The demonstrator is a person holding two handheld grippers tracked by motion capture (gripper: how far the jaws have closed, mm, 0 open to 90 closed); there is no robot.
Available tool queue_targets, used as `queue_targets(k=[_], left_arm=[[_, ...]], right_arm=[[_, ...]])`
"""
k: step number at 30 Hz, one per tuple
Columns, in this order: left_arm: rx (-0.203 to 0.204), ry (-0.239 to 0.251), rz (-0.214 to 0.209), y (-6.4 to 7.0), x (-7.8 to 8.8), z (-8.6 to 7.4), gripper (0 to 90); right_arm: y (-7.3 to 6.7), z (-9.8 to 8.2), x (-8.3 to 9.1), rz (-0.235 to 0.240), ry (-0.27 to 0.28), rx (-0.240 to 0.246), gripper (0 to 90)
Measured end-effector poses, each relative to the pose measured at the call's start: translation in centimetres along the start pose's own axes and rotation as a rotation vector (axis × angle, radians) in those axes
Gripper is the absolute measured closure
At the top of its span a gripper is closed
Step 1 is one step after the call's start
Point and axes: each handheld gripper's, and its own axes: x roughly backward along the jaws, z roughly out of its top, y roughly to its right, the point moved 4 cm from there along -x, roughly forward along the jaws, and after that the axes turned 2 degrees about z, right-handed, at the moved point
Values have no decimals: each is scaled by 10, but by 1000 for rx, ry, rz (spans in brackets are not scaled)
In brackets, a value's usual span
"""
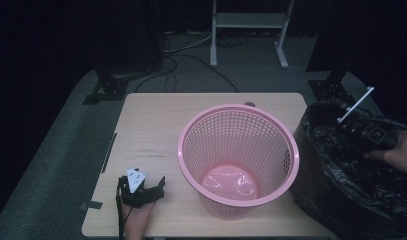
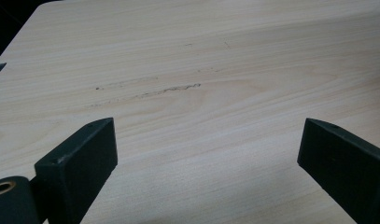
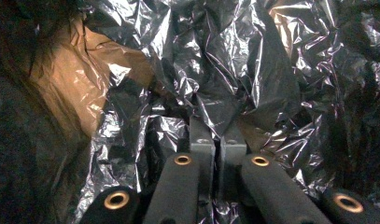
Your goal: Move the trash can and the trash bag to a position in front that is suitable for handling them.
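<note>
Dim room, pale wood table (image 1: 141,125) with a pink basket (image 1: 238,155) and a black-lined bin (image 1: 351,185) at its right edge.

Right gripper (image 3: 218,140) sits over the bin, jaws pressed together on a pinch of the black liner (image 3: 215,88), which rises crumpled from between their tips. Left gripper (image 1: 141,187) rests on the table's near left corner, jaws spread wide with nothing but bare wood between them. Between the two stands the basket, upright, touching the bin's side.

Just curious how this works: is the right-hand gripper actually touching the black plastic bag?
Touching. In the right gripper view, the right gripper has its jaws shut on a fold of the black plastic bag, pinched at their tips.
</note>
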Motion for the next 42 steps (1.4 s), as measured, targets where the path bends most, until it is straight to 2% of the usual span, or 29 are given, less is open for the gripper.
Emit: queue_targets(k=[2,3,4,9,12,14,15,16,18,22,27,30,34,39,42], left_arm=[[3,0,-1,0,0,0,39],[-1,-1,0,0,0,0,39],[-1,-1,0,0,0,0,39],[1,-2,0,0,0,0,39],[-2,-2,1,0,0,0,39],[-1,-2,1,0,0,0,39],[-1,-2,1,0,0,0,39],[0,-1,1,0,0,0,39],[-1,-2,2,0,0,0,39],[0,-3,0,0,0,0,39],[4,-2,-3,-1,0,0,39],[5,1,-3,-1,0,0,39],[11,3,-6,-1,0,0,39],[16,4,-14,-2,0,0,39],[23,8,-18,-2,1,0,39]], right_arm=[[3,-3,25,-18,15,-8,884],[4,-4,45,-25,28,-18,884],[5,-5,57,-33,36,-19,884],[0,-6,120,-77,71,-22,884],[-7,-5,153,-105,94,-18,884],[-17,-3,177,-119,116,-10,884],[-17,-3,177,-119,116,-10,884],[-29,1,195,-132,132,16,884],[-34,3,201,-138,138,24,884],[-73,20,228,-137,161,112,884],[-120,50,236,-97,187,237,884],[-151,78,229,-68,182,316,884],[-185,109,212,-16,176,422,884],[-212,141,185,43,165,511,884],[-220,159,165,65,143,531,884]])
